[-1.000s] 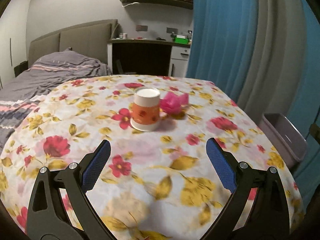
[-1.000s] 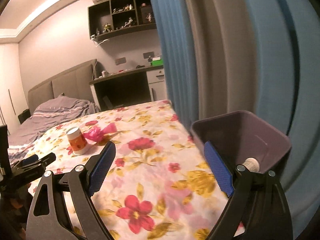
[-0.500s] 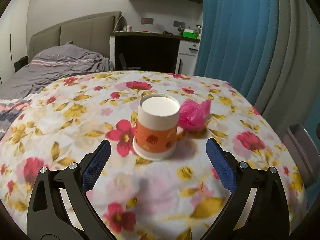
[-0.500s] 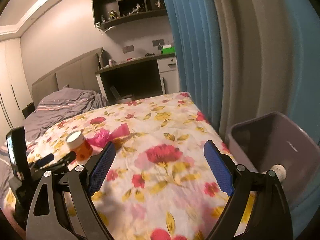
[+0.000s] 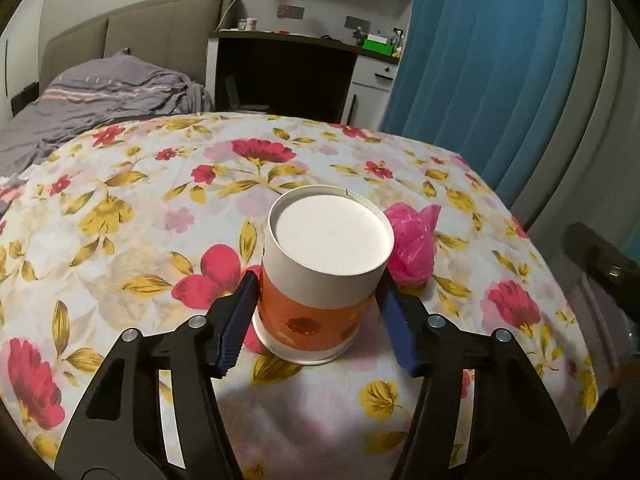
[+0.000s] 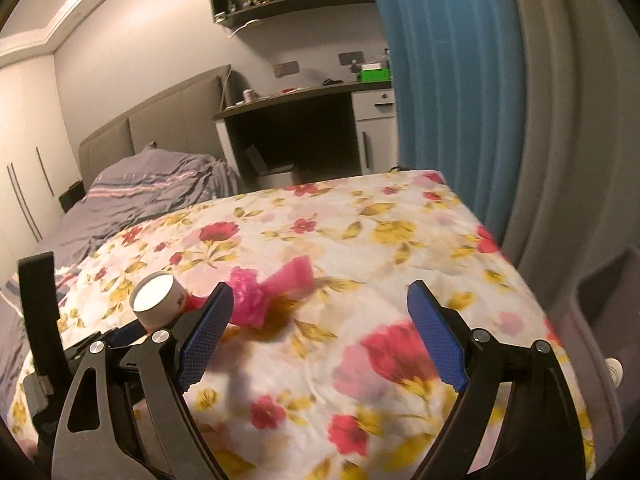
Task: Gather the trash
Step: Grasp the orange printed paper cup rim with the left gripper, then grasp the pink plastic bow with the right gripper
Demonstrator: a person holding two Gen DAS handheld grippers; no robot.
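An upside-down paper cup (image 5: pixel 326 276), white and orange, stands on the floral tablecloth (image 5: pixel 140 208). My left gripper (image 5: pixel 318 320) has its blue pads on both sides of the cup and is closed against it. A crumpled pink plastic bag (image 5: pixel 412 242) lies just right of the cup. In the right wrist view the cup (image 6: pixel 158 300) and the pink bag (image 6: pixel 264 294) sit left of centre. My right gripper (image 6: pixel 320 340) is open and empty above the cloth, to the right of the bag.
A grey trash bin (image 6: pixel 604 308) stands off the table's right edge, with a small white object (image 6: pixel 612 370) in it. A blue and grey curtain (image 6: pixel 480 100) hangs to the right. A bed (image 5: pixel 100 96) and a desk (image 5: pixel 288 64) lie beyond the table.
My left gripper moved forward to the cup and closed its pads on it. My right gripper swung left from the bin toward the pink bag, still open.
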